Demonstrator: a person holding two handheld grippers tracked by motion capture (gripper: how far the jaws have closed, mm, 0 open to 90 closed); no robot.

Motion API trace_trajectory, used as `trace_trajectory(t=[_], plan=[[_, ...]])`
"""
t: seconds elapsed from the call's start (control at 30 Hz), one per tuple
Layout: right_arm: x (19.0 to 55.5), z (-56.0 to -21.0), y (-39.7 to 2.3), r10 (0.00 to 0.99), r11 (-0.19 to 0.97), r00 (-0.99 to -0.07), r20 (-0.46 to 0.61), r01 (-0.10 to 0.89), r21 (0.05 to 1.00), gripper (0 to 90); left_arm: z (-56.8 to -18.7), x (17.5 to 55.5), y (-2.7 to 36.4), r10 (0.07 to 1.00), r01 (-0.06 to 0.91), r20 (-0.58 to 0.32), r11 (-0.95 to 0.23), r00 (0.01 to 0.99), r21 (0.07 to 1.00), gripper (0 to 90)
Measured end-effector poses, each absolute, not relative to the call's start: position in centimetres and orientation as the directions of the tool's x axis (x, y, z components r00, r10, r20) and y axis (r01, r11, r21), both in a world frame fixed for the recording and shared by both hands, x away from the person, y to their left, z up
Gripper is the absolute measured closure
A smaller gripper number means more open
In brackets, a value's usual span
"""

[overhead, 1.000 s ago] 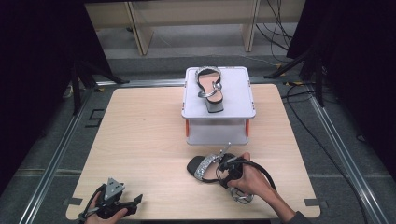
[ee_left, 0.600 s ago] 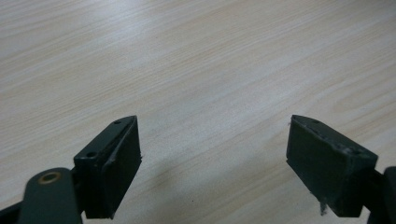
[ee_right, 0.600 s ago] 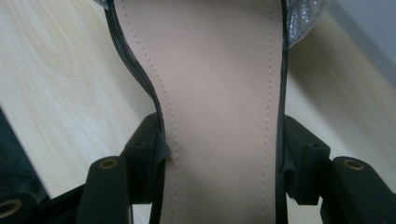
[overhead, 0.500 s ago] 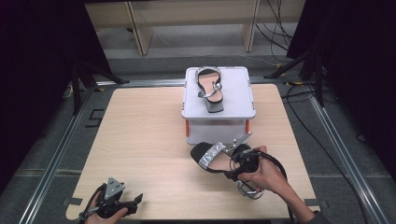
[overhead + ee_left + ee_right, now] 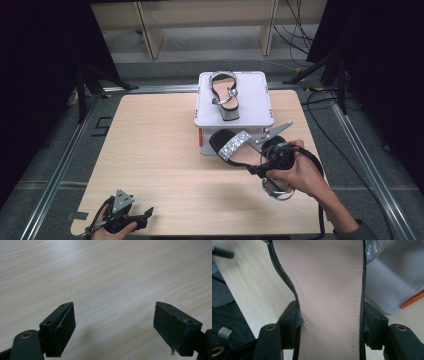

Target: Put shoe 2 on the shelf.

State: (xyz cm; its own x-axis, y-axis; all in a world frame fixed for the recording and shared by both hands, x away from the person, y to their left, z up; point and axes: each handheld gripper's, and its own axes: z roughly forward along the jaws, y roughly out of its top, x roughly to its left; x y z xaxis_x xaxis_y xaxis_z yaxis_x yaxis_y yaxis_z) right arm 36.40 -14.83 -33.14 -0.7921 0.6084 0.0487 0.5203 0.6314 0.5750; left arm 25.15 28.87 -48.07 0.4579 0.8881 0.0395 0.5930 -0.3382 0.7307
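A black sandal with a glittery silver strap (image 5: 231,144) hangs above the table just in front of the white box (image 5: 255,92). My right gripper (image 5: 260,162) is shut on its narrow middle; in the right gripper view both pads press the edges of the beige insole (image 5: 329,297). A matching sandal (image 5: 224,94) lies on top of the box lid. At the table's near left corner my left gripper (image 5: 142,216) stays low, and its jaws (image 5: 113,327) stand wide open over bare wood with nothing between them.
The wooden table (image 5: 150,150) is bordered by metal rails on a grey floor. An orange latch (image 5: 200,137) shows on the box's front left. Cables trail at the right rear. Wooden furniture legs stand behind the table.
My right gripper has lifted the sandal off the table and carried it up and toward the white box. The left gripper has not moved.
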Motion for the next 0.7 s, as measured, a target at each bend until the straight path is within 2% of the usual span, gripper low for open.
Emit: trace_trajectory(t=[0.33,0.53,0.7], plan=[[38.1,-28.1,-16.4,0.669,0.544,-0.741,0.047,0.532,0.649,41.5,-48.0,25.2,29.1,0.879,0.593,0.052,-0.363,0.475,0.719,17.5],[40.5,-25.6,-17.0,0.717,0.485,-0.696,0.042,0.541,0.687,41.5,-48.0,25.2,29.1,0.881,0.592,0.05,-0.358,0.471,0.722,17.5],[42.9,-24.2,-16.9,0.768,0.427,-0.637,0.067,0.587,0.688,41.5,-48.0,25.2,29.1,0.881,0.592,0.05,-0.358,0.471,0.722,17.5]])
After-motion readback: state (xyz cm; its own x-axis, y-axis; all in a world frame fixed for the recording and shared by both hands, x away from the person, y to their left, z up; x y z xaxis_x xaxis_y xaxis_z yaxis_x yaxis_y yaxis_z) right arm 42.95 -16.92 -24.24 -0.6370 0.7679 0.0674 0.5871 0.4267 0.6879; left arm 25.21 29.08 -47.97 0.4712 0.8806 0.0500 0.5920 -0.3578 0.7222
